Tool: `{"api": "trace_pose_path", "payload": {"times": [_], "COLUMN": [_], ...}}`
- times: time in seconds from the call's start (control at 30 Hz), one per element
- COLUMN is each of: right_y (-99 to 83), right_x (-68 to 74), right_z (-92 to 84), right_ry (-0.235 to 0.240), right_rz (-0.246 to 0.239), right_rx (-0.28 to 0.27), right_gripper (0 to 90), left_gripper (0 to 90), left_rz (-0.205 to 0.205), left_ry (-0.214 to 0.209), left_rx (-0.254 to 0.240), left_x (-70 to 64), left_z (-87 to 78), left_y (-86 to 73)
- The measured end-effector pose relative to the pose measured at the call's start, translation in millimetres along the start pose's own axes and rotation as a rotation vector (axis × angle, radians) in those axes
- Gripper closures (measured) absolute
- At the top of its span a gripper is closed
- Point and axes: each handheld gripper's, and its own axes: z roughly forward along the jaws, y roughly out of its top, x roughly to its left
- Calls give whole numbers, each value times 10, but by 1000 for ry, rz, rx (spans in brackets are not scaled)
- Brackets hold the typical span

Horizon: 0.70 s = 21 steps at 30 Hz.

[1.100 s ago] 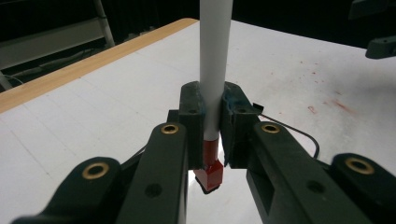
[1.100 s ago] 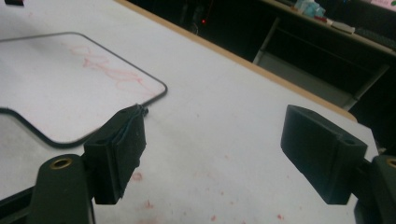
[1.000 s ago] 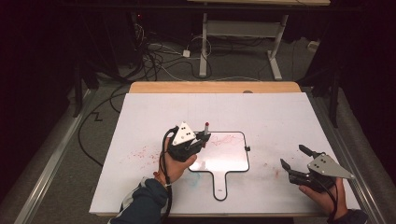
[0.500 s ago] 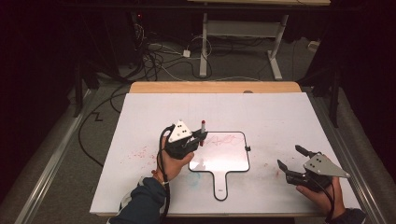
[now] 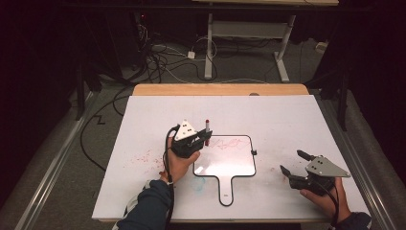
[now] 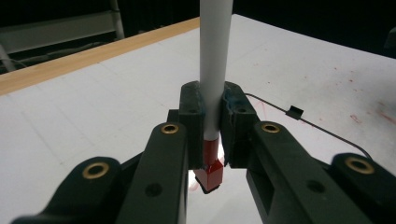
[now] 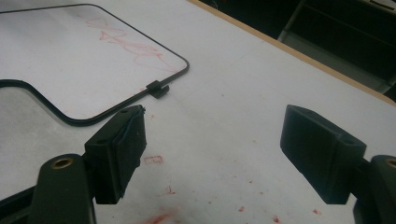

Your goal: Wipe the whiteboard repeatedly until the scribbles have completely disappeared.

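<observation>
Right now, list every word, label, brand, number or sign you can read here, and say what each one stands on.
There is no readable text.
Red scribble on the small whiteboard: handwritten strokes, too loose and blurred to read as letters, also in the right gripper view.
Small red outline mark on the table sheet: a box-like shape, no legible character.
Marker clamped in the left gripper: plain white barrel, no print visible.
Right gripper: open, no label visible.
</observation>
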Motion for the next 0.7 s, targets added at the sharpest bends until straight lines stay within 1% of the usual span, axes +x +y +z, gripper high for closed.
{"api": "trace_pose_path", "payload": {"times": [0.03,0.07,0.1,0.13,0.17,0.2,0.23,0.27,0.3,0.33,0.4,0.43,0.53,0.6,0.67,0.7], "right_y": [-1,-2,-2,-4,-5,-16,-16,-35,-35,-38,-30,-30,-28,-28,-28,-28], "right_x": [3,8,8,12,14,18,18,22,22,22,24,24,30,30,31,35], "right_z": [4,3,3,-2,-4,-9,-9,-15,-15,-21,-34,-34,-52,-53,-51,-56], "right_ry": [2,4,4,4,6,5,5,11,11,5,2,2,-2,-3,-1,-6], "right_rz": [-2,-5,-5,-11,-16,-19,-19,-25,-25,-33,-32,-32,-39,-39,-41,-50], "right_rx": [3,5,5,5,5,8,8,14,14,17,11,11,6,5,7,8], "right_gripper": [229,229,229,229,229,229,229,229,229,229,229,229,229,229,229,229], "left_gripper": [790,790,790,790,790,790,790,790,790,789,789,789,790,790,790,790], "left_rz": [21,22,1,6,31,23,40,19,15,23,40,52,58,77,78,93], "left_ry": [13,16,20,29,43,47,38,37,34,46,59,55,61,67,79,97], "left_rx": [4,6,-33,-29,4,6,19,4,-13,6,52,59,55,59,57,66], "left_x": [12,29,39,61,109,140,174,181,191,207,249,257,238,230,242,262], "left_z": [30,55,115,133,129,149,159,192,235,249,251,251,261,258,246,230], "left_y": [-26,-43,-55,-72,-84,-93,-101,-115,-133,-161,-191,-198,-209,-212,-201,-189]}}
